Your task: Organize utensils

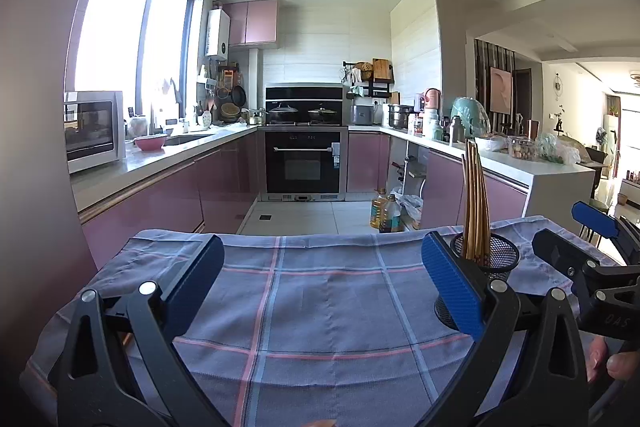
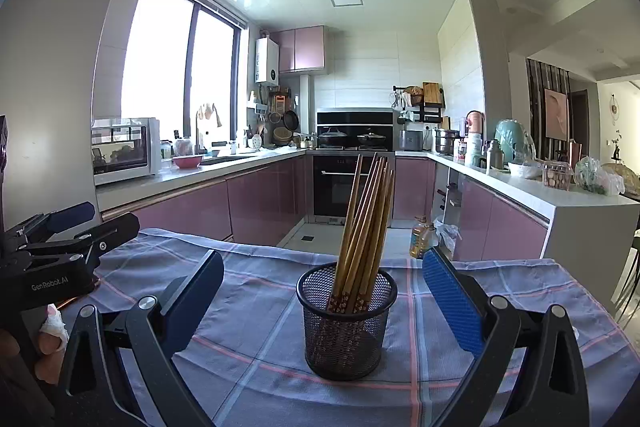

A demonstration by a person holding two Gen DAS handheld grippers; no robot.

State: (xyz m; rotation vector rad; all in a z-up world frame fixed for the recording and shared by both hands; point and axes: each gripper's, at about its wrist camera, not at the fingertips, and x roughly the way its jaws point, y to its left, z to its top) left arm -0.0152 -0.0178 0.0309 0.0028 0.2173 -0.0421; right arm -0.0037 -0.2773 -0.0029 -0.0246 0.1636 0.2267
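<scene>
Wooden chopsticks (image 2: 362, 227) stand bundled in a black mesh cup (image 2: 347, 323) on the checked cloth (image 2: 256, 347), leaning right. They look light, stiff and smooth, likely to slip or fan out; I would pinch one or two near the upper shaft. The cup seems light and tippy. The right gripper (image 2: 324, 303) frames the cup, jaws spread and empty; the left gripper (image 1: 324, 279), left of it, is spread too.
</scene>
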